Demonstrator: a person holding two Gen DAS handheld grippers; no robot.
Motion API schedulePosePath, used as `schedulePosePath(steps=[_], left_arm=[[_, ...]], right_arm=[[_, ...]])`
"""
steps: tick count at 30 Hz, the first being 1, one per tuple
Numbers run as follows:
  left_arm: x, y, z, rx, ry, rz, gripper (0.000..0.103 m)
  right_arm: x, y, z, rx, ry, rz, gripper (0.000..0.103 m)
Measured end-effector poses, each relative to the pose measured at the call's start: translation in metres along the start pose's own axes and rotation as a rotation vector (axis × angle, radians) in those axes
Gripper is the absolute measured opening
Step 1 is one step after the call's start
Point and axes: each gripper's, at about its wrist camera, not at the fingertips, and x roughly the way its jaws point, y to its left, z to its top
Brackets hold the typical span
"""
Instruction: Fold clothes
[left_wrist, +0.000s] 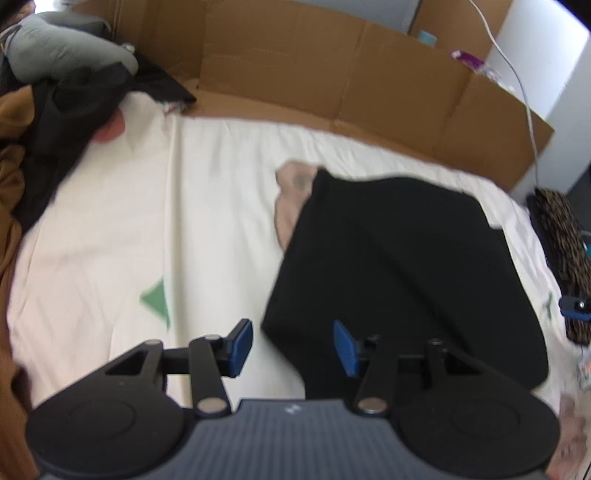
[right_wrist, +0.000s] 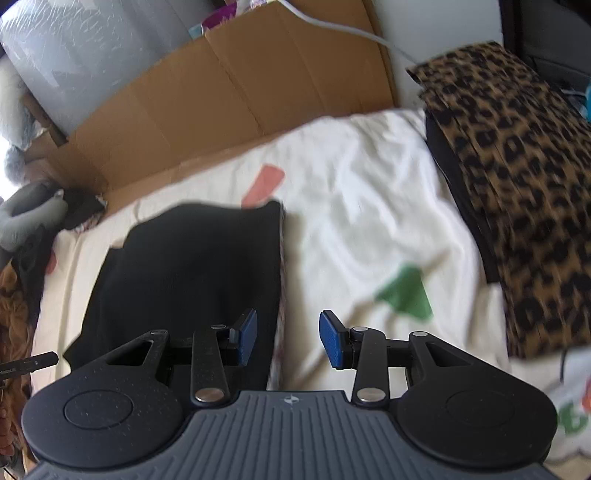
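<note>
A folded black garment (left_wrist: 399, 266) is seen lying flat on a white sheet (left_wrist: 207, 206) printed with coloured shapes, and it is held by neither tool. In the left wrist view the left gripper (left_wrist: 293, 349) is seen with its blue pads spread wide and nothing between them; the near left corner of the black garment lies just past its right-hand pad, toward one o'clock. A pinkish cloth (left_wrist: 293, 195) peeks out from under the garment's far left edge, at about twelve o'clock. A heap of unfolded clothes (left_wrist: 55, 96), brown, black and grey, is piled at ten o'clock, and a cardboard wall (left_wrist: 332, 77) is stood along the far side of the sheet. In the right wrist view the right gripper (right_wrist: 288, 339) is likewise seen released, pads apart and empty, held over the sheet just beside the garment's right edge, which runs from the left-hand pad toward eleven o'clock. A folded leopard-print garment (right_wrist: 517, 192) is laid on a dark item at two o'clock, well apart from the black one. A green patch (right_wrist: 406, 291) of the sheet's print is seen at one o'clock. Both views are blurred.
</note>
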Motion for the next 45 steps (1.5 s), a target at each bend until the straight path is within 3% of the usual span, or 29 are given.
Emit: schedulePosePath(steps=[8, 13, 21, 26, 28, 32, 37, 45], left_arm=[[-0.004, -0.002, -0.031, 0.012, 0.049, -0.039, 0.051], [0.003, -0.005, -0.039, 0.082, 0.060, -0.059, 0.048], [0.016, -0.006, -0.044, 0.089, 0.072, -0.092, 0.047], [0.020, -0.008, -0.046, 0.083, 0.082, -0.124, 0.041], [0.021, -0.008, -0.046, 0.079, 0.086, -0.140, 0.033], [0.025, -0.005, -0.048, 0.058, 0.102, -0.159, 0.014], [0.022, -0.008, -0.050, 0.094, 0.087, -0.119, 0.007], [0.010, -0.010, -0.044, 0.113, 0.042, -0.072, 0.006]], right_arm=[[-0.013, -0.001, -0.039, -0.025, 0.067, 0.004, 0.045], [-0.013, 0.003, -0.055, -0.054, 0.100, 0.015, 0.045], [0.002, 0.017, -0.073, -0.122, 0.162, 0.048, 0.045], [0.009, 0.020, -0.073, -0.120, 0.165, 0.045, 0.044], [0.010, 0.018, -0.073, -0.108, 0.164, 0.046, 0.040], [0.013, 0.016, -0.073, -0.104, 0.170, 0.053, 0.013], [0.013, 0.016, -0.072, -0.129, 0.162, 0.046, 0.008], [0.003, 0.017, -0.062, -0.139, 0.137, 0.035, 0.004]])
